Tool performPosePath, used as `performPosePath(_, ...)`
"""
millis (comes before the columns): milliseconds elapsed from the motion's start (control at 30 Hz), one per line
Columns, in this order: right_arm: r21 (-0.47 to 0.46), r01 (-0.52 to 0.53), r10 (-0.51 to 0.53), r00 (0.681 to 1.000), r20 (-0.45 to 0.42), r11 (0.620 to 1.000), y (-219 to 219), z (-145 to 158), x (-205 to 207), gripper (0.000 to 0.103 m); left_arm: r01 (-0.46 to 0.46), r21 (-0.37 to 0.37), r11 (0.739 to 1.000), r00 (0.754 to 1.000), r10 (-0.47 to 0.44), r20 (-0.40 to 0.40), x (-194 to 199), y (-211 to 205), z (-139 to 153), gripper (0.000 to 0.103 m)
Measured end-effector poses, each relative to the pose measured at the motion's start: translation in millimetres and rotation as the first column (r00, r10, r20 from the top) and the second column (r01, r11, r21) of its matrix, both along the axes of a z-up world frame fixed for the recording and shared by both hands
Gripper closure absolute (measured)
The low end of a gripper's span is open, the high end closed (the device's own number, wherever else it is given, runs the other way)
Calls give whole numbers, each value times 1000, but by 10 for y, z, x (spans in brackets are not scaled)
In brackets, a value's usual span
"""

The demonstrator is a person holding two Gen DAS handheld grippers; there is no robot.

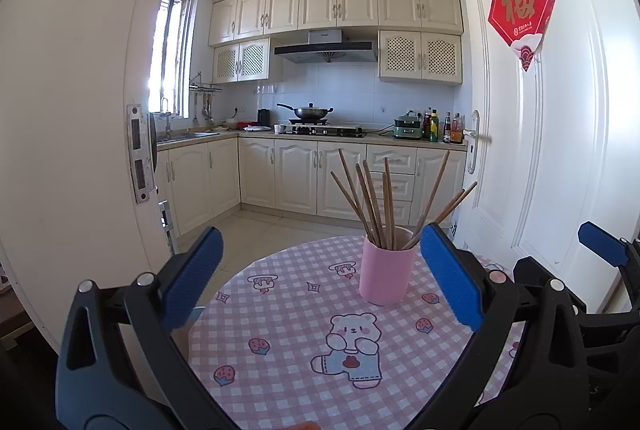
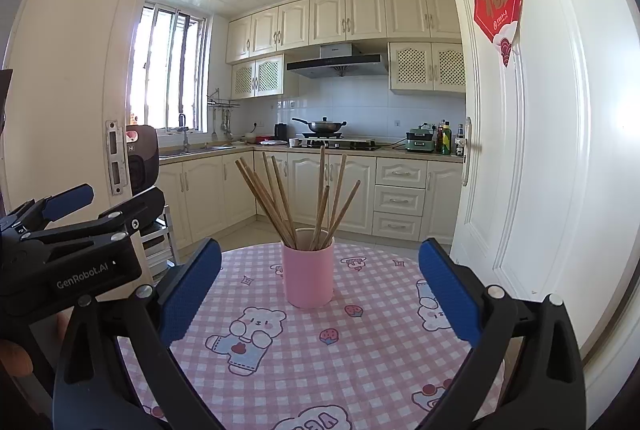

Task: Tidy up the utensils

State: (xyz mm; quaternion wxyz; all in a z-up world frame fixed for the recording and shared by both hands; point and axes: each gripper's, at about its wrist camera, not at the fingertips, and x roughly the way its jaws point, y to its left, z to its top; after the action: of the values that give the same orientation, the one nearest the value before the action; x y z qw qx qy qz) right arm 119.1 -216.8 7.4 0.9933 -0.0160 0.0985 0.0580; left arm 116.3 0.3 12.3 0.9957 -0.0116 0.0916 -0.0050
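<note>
A pink cup [image 1: 385, 276] stands upright at the far part of a round table with a pink checked cloth [image 1: 288, 370]. It holds several brown wooden chopsticks [image 1: 370, 202] that fan out upward. My left gripper [image 1: 320, 270] is open and empty, hovering above the table short of the cup; its right pad [image 1: 450, 274] is just right of the cup. In the right wrist view the cup [image 2: 308, 276] and chopsticks [image 2: 304, 198] stand straight ahead, and my right gripper [image 2: 320, 290] is open and empty, short of the cup. The left gripper [image 2: 72, 250] shows at its left.
A white door [image 1: 560, 150] with a red paper sign [image 1: 522, 2] stands open close on the right of the table. A white door frame [image 1: 80, 110] is on the left. Beyond the table are the kitchen floor, cabinets and a counter [image 1: 320, 138] with a wok.
</note>
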Motion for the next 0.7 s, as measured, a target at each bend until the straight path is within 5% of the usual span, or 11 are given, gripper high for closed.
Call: performPosePath(700, 23, 1, -1, 1000, -7, 1000, -23, -6, -27, 8, 7, 8, 1000, 1000, -7, 2, -28, -22, 29, 6)
